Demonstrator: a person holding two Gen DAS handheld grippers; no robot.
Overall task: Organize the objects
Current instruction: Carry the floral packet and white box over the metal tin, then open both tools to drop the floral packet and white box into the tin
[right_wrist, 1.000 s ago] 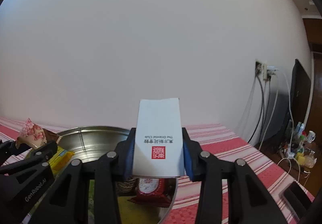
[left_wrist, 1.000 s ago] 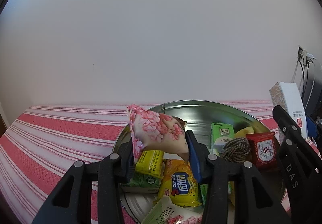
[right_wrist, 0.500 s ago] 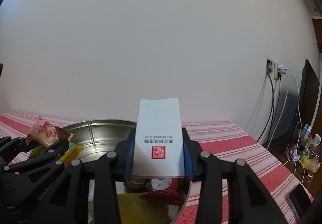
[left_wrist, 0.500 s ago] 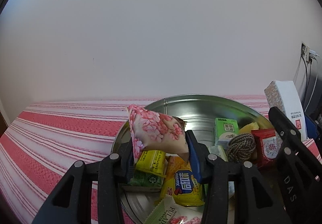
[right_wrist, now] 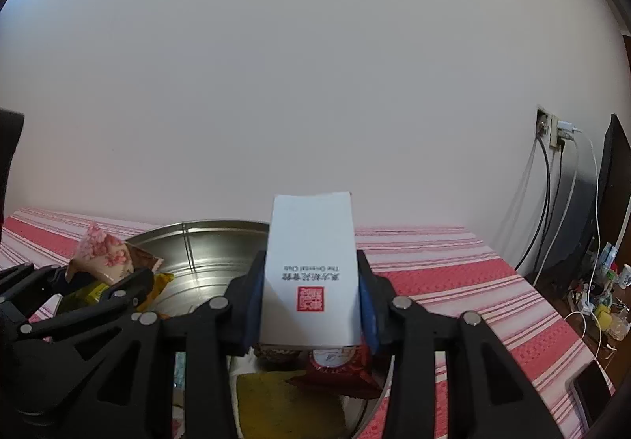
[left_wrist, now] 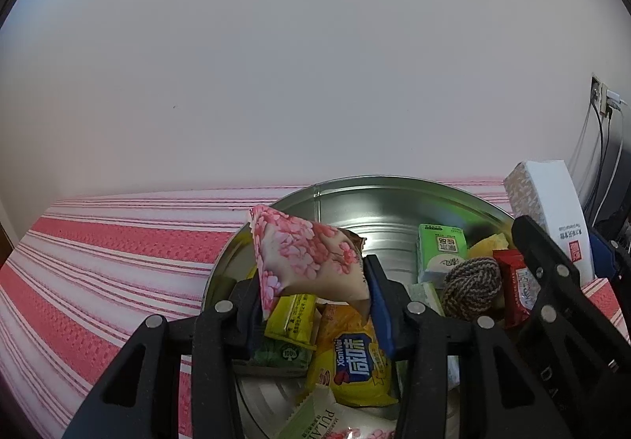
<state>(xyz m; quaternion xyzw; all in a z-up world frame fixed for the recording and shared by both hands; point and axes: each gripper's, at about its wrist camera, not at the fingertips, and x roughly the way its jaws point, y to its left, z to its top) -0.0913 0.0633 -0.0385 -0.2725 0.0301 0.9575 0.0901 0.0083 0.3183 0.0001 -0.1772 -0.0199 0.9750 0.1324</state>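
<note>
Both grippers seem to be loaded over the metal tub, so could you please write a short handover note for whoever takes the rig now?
Left gripper: jaws shut on the pink floral packet, held above the metal tub.
Right gripper: jaws shut on the white box, over the tub's right side.
In the tub: yellow snack bag, green carton, red packet, ball of twine.
Done: both items gripped.
Left: place both; destination not visible.
</note>
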